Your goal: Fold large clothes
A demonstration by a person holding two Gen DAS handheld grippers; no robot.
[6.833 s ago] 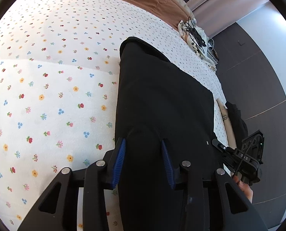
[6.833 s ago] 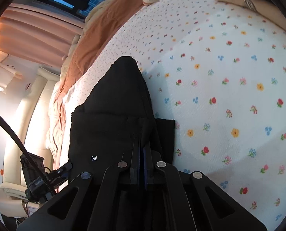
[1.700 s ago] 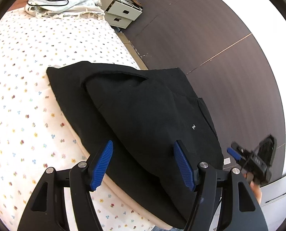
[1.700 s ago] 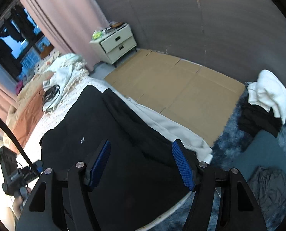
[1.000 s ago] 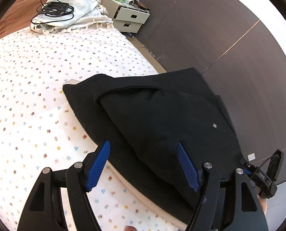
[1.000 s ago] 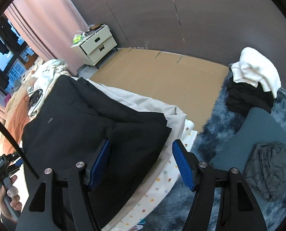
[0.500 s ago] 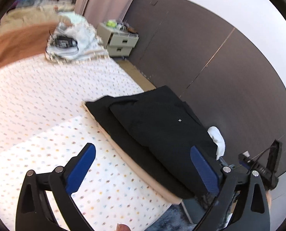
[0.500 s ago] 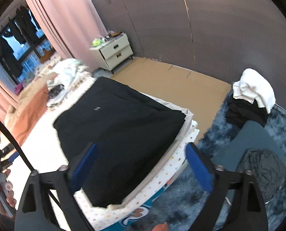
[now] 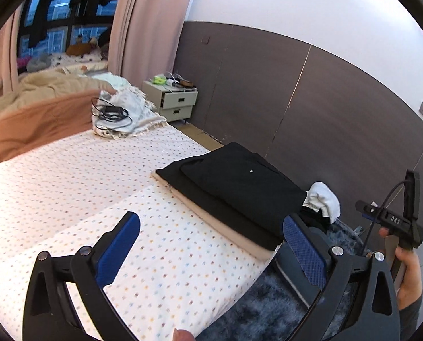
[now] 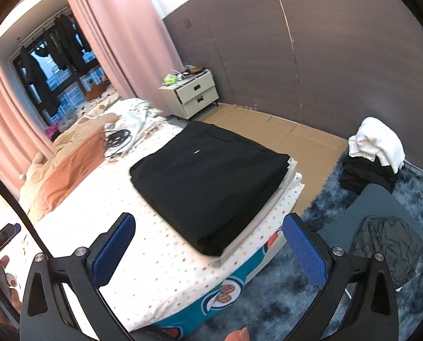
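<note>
**Black garment folded at the bed's corner, both grippers wide and empty**

Black fabric, folded into a flat rectangle, lies on a beige folded layer at the corner of the bed. From the left wrist view the folded black garment [image 9: 239, 190] sits ahead of the left gripper [image 9: 211, 244], beyond the fingertips and toward the right finger [image 9: 303, 253]; the pads are well apart from it. Between the 2 blue-padded fingers there is only the flower-dotted bed sheet [image 9: 92, 176] and, lower right, the blue shaggy rug [image 9: 257, 309]. The fingers stand spread wide, with nothing pinched.

From the right wrist view the garment [image 10: 208, 176] lies ahead of the right gripper [image 10: 210, 244], straight out from the gap between its fingers, and clear of both pads. These fingers are spread wide too and grip nothing. Past the right finger [image 10: 303, 253], on the rug [image 10: 282, 298], sit a teal cushion [image 10: 370, 207] and a pile of black and white clothes [image 10: 373, 150].

Far beyond the fingertips in both views stands a cream nightstand [image 10: 193, 95] with 2 drawers against the dark panelled wall [image 9: 311, 105], beside pink curtains [image 10: 126, 37]. A tangle of black cable [image 9: 111, 116] rests on a pale cloth at the far end of the bed, next to an orange blanket [image 9: 32, 128].

A hand holding the right gripper [image 9: 393, 224] shows at the right edge of the left wrist view.
</note>
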